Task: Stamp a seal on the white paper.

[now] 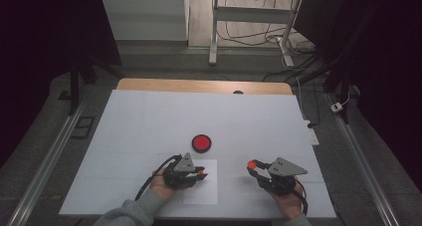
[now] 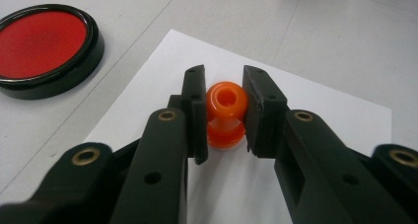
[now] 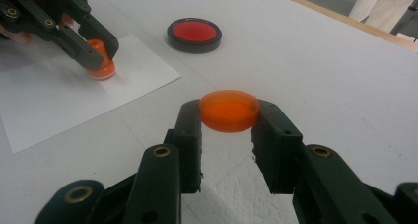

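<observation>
Your left gripper (image 1: 199, 174) sits over the white paper sheet (image 1: 201, 191), jaws clamped on the orange stamp (image 2: 225, 114); the stamp stands upright with its base on the sheet, near the sheet's left edge as seen from above. The red ink pad (image 1: 201, 143), round with a black rim, lies on the table (image 1: 149, 121) just beyond the sheet's far edge, apart from it and from both grippers. Your right gripper (image 1: 253, 167) is off the sheet, well to its right, jaws narrow and gripping the orange cap (image 3: 229, 110) by its sides, open side up; whether the cap touches the table, you can't tell. Both hands come in from the near edge, below the sheet.
</observation>
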`<action>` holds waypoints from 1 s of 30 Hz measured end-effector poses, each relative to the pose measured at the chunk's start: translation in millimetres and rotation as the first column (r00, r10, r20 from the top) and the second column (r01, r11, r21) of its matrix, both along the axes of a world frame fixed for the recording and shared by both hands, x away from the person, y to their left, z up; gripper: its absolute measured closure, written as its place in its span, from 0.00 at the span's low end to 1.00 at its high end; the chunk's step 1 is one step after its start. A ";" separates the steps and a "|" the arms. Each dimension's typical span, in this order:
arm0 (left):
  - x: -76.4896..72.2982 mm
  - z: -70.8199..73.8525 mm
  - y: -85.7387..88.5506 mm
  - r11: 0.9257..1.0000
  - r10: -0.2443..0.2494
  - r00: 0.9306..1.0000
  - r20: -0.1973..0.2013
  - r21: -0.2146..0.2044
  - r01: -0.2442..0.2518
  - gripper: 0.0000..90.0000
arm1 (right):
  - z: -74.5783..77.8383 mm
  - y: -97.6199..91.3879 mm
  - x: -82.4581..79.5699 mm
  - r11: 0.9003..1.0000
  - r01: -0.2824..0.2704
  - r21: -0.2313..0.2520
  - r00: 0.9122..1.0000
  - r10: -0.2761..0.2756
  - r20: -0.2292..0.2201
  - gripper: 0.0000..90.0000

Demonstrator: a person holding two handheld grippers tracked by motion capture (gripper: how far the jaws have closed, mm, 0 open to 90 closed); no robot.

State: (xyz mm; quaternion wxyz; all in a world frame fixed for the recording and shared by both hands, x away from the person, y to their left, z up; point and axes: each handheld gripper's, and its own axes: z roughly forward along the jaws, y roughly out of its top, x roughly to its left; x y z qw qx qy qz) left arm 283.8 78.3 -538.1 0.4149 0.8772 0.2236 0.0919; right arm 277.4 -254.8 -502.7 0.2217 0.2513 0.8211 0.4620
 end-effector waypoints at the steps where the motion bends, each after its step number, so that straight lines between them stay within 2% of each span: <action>1: -0.2 -0.1 0.0 1.000 0.003 1.000 -0.001 -0.002 -0.003 0.81 | 0.0 -0.1 0.0 1.000 0.000 0.000 1.000 0.000 -0.001 0.72; 8: 1.6 0.3 2.0 1.000 0.004 1.000 -0.014 -0.017 -0.004 0.80 | 0.8 -0.2 -0.1 1.000 -0.003 0.008 1.000 0.003 0.001 0.72; 9: 2.1 1.3 3.1 0.999 0.016 1.000 -0.011 -0.032 -0.017 0.80 | 0.7 -0.3 0.0 1.000 -0.004 0.008 1.000 0.004 0.000 0.71; 10: 3.2 4.1 6.5 0.997 0.026 1.000 -0.005 -0.067 -0.026 0.80 | 0.8 -0.5 0.1 1.000 -0.004 0.008 1.000 0.004 0.000 0.71; 12: 5.8 12.0 14.1 0.986 0.044 0.999 -0.022 -0.158 -0.047 0.80 | 0.7 -0.7 0.2 1.000 -0.004 0.009 1.000 0.004 0.000 0.71; 15: 6.2 18.6 19.6 0.979 0.048 0.999 -0.023 -0.199 -0.051 0.80 | 0.2 -1.4 1.5 1.000 -0.006 0.011 1.000 0.006 -0.004 0.71; 30: 9.7 41.3 30.0 0.964 0.053 0.998 -0.043 -0.258 -0.062 0.80 | 0.7 -1.5 1.3 1.000 -0.004 0.004 1.000 0.004 0.003 0.71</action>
